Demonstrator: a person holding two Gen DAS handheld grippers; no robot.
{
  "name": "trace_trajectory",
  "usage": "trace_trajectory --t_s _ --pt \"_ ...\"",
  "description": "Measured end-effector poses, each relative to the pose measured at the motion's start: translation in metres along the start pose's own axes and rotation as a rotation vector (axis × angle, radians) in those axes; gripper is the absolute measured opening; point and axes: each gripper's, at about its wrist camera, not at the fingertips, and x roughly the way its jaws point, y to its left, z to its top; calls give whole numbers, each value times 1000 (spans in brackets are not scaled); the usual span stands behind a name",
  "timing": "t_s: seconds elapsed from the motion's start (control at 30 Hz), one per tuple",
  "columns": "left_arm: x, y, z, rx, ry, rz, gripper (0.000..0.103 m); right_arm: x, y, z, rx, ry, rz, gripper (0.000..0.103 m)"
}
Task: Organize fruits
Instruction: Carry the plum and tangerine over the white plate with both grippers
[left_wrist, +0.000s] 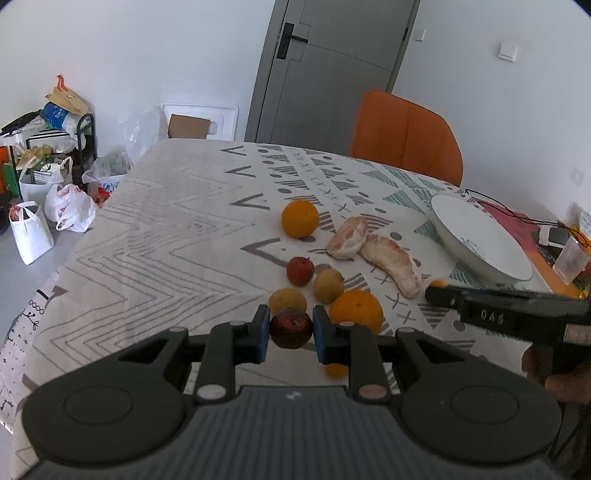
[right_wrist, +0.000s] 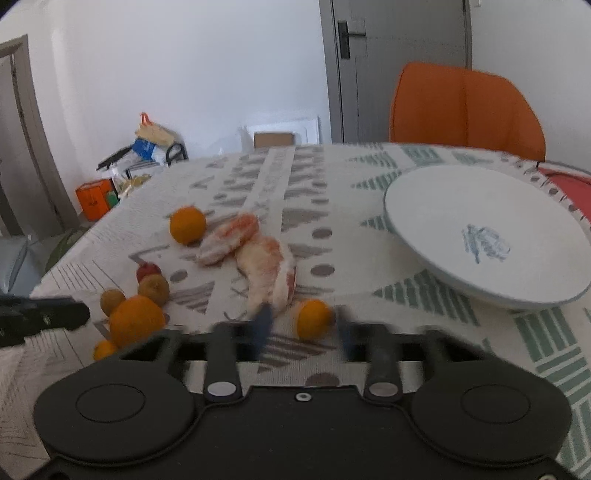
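My left gripper (left_wrist: 290, 329) is shut on a dark red fruit (left_wrist: 290, 328) just above the patterned tablecloth. Beside it lie a large orange (left_wrist: 356, 311), two yellowish fruits (left_wrist: 287, 300) (left_wrist: 328, 285), a small red fruit (left_wrist: 300, 271), a far orange (left_wrist: 300, 218) and two peeled pomelo pieces (left_wrist: 391, 264). My right gripper (right_wrist: 304, 325) is open, blurred, with a small orange (right_wrist: 314, 319) between its fingers on the cloth. The white plate (right_wrist: 436, 206) stands to the right, empty. The right gripper also shows in the left wrist view (left_wrist: 439, 295).
An orange chair (left_wrist: 406, 134) stands behind the table's far edge. A red mat with cables and a plastic cup (left_wrist: 570, 258) lie at the far right. Bags and a rack (left_wrist: 55, 177) stand on the floor to the left. A grey door (left_wrist: 332, 66) is behind.
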Motion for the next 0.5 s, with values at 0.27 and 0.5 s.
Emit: trace_trajectory --t_s 0.27,0.5 --pt "0 -13 6 30 -14 -11 23 -33 -9 2 11 -85 27 20" --pt "0 -34 11 70 -38 -49 23 -56 -28 3 48 -128 3 20"
